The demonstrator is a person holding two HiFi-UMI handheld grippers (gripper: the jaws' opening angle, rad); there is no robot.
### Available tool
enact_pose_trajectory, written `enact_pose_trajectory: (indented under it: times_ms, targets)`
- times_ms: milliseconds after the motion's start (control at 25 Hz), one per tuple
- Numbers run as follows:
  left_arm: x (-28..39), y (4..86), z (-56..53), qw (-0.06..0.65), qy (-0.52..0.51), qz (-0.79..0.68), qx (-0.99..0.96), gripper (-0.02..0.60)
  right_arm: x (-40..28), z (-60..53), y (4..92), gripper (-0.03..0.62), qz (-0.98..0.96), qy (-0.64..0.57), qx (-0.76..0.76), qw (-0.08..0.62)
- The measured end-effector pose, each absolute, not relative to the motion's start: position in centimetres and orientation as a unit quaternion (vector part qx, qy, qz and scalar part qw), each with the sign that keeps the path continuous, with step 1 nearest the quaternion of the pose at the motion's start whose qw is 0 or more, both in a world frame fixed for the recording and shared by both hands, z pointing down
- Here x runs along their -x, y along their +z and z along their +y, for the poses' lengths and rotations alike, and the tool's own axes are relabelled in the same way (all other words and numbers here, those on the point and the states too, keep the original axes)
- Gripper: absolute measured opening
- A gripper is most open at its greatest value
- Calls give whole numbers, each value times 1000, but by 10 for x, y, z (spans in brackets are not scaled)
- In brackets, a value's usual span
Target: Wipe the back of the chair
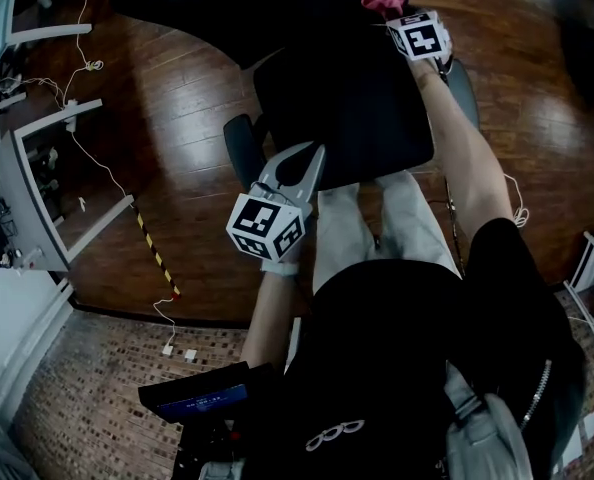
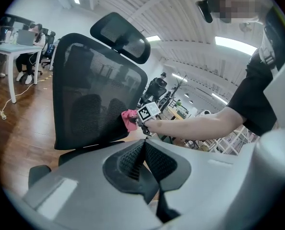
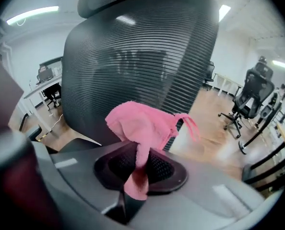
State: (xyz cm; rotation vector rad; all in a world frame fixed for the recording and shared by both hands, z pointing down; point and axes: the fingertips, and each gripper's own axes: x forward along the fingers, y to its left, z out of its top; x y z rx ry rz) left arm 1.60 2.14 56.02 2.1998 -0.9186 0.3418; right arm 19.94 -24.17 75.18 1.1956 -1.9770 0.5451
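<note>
My right gripper [image 3: 136,172] has its jaws pinched on a pink cloth [image 3: 143,122]. A narrow fold of the cloth runs down between the jaws, and the rest bunches out above them in a loose wad with a thin strip trailing off to the right. Straight ahead of that wad is the black chair [image 1: 343,106]. In the right gripper view its ribbed mesh back [image 3: 141,56] fills most of the picture, and the headrest [image 2: 124,36] sits on top. From my left gripper view, the cloth lies against the mesh low down at the back's right edge, with my right forearm [image 2: 193,125] stretched out level behind it. My left gripper [image 1: 313,156] has its jaws pressed together with nothing between them. It sits lower and nearer to me, pointing up at the chair from the left. In the head view it lies just beside the chair's left armrest [image 1: 240,146] and near edge, but I cannot tell whether it touches them. The chair stands on a dark wooden floor [image 1: 192,103] with thin white cables [image 1: 85,66] lying across it. A white worktop [image 2: 8,48] stands well away at the left of the room, and more office chairs [image 3: 250,96] stand off at the right.
</note>
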Motion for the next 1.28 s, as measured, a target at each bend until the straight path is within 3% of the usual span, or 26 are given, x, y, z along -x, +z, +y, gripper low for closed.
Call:
enact_pose_trajectory:
  times_ms: [320,480,1280]
  targets:
    - [-34,557,19,355,136,-345,-858,-8,-277,-252,736,41,-717,268,-561,315]
    - [-32,553,22,355,131,-346,-859,-8,-270,-259,717,41,-725,254,-562,308]
    - [88,545,44,351,84,-419,-833,-8,22,-239,676,41,-839,151,-407,329]
